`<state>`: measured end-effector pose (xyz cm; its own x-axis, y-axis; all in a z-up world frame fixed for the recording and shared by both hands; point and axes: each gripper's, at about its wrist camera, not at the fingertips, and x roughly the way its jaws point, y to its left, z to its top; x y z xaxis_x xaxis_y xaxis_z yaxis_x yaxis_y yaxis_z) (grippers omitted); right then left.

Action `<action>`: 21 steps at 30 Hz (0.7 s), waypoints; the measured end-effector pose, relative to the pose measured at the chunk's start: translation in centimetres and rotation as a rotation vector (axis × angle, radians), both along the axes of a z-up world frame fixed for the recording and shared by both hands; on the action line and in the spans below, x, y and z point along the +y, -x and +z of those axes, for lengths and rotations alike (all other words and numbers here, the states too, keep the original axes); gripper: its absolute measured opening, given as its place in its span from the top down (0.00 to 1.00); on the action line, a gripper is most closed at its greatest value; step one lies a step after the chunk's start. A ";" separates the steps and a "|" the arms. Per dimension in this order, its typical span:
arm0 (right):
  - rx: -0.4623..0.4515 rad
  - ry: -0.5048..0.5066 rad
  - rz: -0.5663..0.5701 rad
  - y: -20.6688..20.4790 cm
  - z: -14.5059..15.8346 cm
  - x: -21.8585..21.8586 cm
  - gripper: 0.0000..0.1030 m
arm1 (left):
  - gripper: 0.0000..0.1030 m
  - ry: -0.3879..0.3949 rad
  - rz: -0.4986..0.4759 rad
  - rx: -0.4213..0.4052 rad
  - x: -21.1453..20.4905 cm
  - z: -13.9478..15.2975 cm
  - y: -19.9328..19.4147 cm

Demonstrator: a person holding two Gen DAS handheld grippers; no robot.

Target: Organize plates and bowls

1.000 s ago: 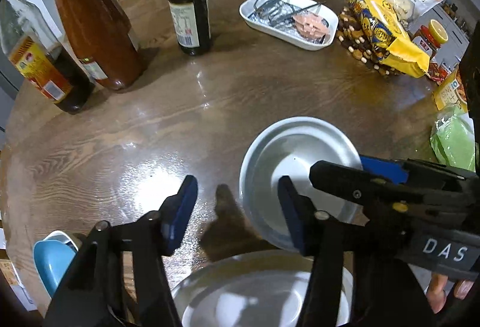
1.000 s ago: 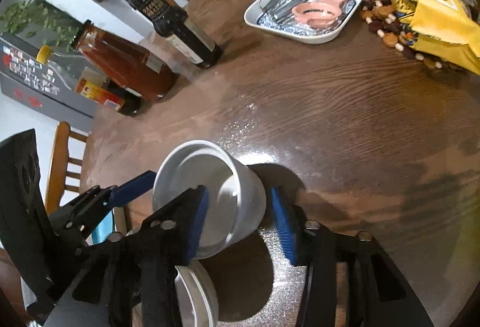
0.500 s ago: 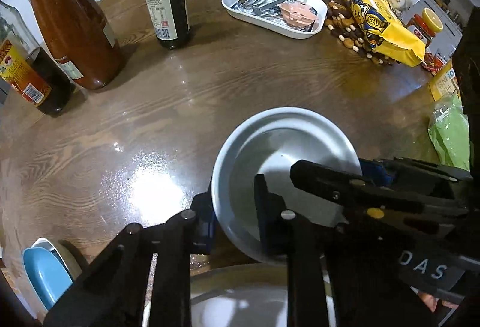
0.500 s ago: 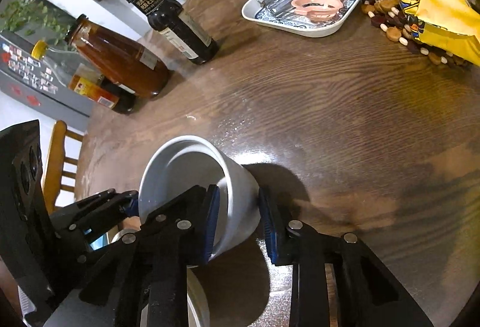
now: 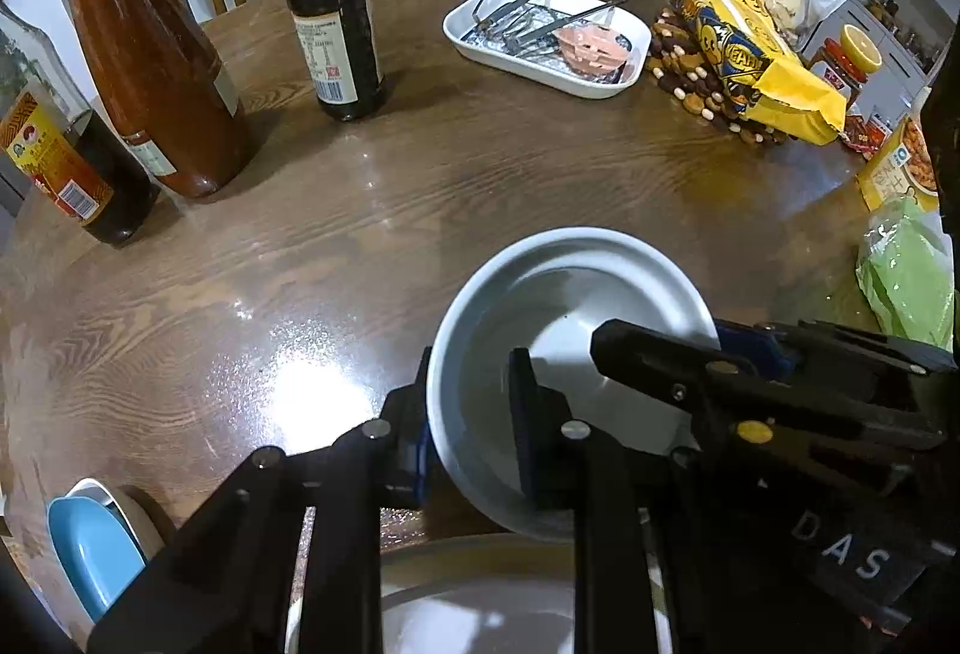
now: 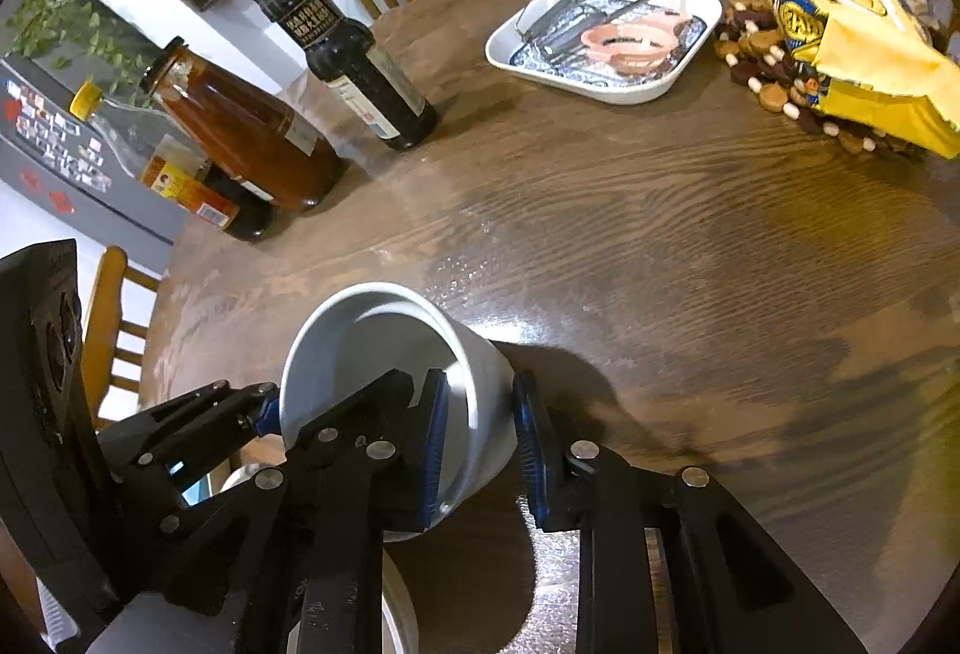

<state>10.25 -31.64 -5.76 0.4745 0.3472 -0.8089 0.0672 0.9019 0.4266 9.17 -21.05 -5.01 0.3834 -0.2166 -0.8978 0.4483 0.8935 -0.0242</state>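
A pale grey bowl (image 5: 570, 306) is tilted on its side just above the wooden table. My left gripper (image 5: 474, 414) is shut on its left rim. My right gripper (image 6: 480, 420) is shut on its right wall; the bowl (image 6: 384, 336) opens toward the left in the right wrist view. A grey plate (image 5: 480, 618) lies under the grippers at the table's near edge. A blue bowl in a white one (image 5: 90, 546) sits at the near left edge.
Three sauce bottles stand at the far left: a red sauce bottle (image 5: 150, 72), a dark bottle (image 5: 333, 6) and a yellow-labelled one (image 5: 66, 174). A white dish with utensils (image 5: 546, 36) and yellow snack bags (image 5: 756, 66) lie at the back right. A green bag (image 5: 906, 276) lies right.
Both grippers have closed on the bowl, left on the rim and right on the wall. The bowl has lifted and tipped slightly.
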 end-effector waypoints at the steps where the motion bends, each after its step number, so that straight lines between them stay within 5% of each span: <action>1: -0.003 0.001 -0.001 0.1 0.1 0.0 0.75 | 0.80 0.000 0.001 -0.001 -0.1 0.0 0.0; 21: -0.115 0.009 -0.004 2.1 3.8 0.1 0.75 | 0.81 0.009 -0.003 -0.127 0.0 3.8 1.9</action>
